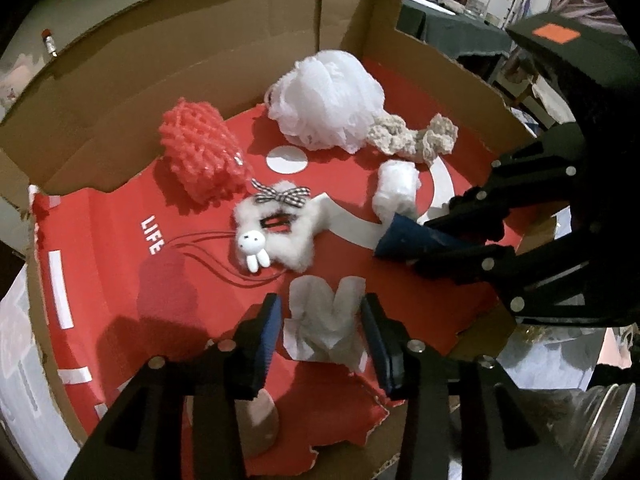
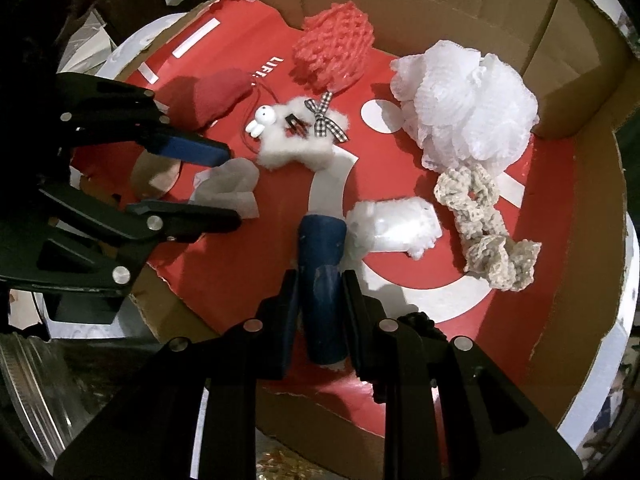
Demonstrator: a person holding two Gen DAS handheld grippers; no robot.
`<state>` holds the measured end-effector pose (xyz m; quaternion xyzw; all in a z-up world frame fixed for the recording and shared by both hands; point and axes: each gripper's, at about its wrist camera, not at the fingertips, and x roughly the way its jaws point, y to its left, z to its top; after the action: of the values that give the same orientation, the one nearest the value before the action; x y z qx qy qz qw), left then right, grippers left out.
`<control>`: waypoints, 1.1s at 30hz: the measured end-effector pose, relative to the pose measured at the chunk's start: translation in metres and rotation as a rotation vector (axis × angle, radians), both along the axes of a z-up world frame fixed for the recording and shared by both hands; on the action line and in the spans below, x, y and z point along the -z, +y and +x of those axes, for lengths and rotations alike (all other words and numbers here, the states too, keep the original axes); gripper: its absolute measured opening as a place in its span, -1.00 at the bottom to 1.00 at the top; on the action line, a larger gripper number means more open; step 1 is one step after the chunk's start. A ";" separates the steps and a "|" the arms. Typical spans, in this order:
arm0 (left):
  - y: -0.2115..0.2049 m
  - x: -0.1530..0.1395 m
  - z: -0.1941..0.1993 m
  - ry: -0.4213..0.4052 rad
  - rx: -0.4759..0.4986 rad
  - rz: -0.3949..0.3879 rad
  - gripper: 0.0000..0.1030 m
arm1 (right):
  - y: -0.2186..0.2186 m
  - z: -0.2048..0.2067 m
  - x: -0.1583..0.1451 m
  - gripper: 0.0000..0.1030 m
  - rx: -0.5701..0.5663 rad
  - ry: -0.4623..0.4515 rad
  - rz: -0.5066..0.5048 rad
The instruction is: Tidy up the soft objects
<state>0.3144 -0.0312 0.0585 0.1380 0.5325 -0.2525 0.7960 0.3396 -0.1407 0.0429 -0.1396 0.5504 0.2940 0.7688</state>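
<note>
Soft things lie in an open cardboard box with a red floor (image 1: 120, 280). My left gripper (image 1: 320, 340) is open, its fingers on either side of a crumpled white tissue (image 1: 328, 324), which also shows in the right wrist view (image 2: 228, 186). My right gripper (image 2: 320, 312) is shut on a dark blue roll (image 2: 322, 276), also seen in the left wrist view (image 1: 412, 238). A white cotton wad (image 2: 394, 226) lies just beyond the roll's tip.
A white mesh bath pouf (image 1: 324, 98), a coral knitted piece (image 1: 200, 152), a beige crochet scrunchie (image 1: 416, 140), a fluffy white hair clip with a bunny (image 1: 276, 228) and a dark red pouch (image 2: 212, 94) lie in the box. Cardboard walls (image 1: 180, 60) stand behind.
</note>
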 end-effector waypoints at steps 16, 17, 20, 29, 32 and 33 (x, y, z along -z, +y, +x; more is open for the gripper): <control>0.042 -0.039 -0.029 -0.121 -0.221 -0.088 0.75 | -0.032 -0.028 -0.050 0.30 0.216 -0.174 0.030; 0.046 -0.041 -0.029 -0.124 -0.247 -0.099 0.83 | -0.035 -0.031 -0.051 0.33 0.243 -0.174 0.037; 0.052 -0.042 -0.035 -0.136 -0.320 -0.118 0.84 | -0.040 -0.039 -0.052 0.40 0.316 -0.171 0.069; 0.054 -0.035 -0.052 -0.169 -0.399 -0.083 0.93 | -0.052 -0.050 -0.039 0.40 0.444 -0.156 0.107; 0.055 -0.031 -0.054 -0.167 -0.417 -0.074 0.93 | -0.052 -0.053 -0.038 0.40 0.458 -0.162 0.109; 0.056 -0.029 -0.054 -0.166 -0.425 -0.072 0.93 | -0.052 -0.054 -0.037 0.40 0.464 -0.166 0.104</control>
<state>0.2600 0.0247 0.0875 0.0143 0.4731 -0.0858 0.8767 0.2856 -0.1925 0.0798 0.0067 0.4867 0.1250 0.8645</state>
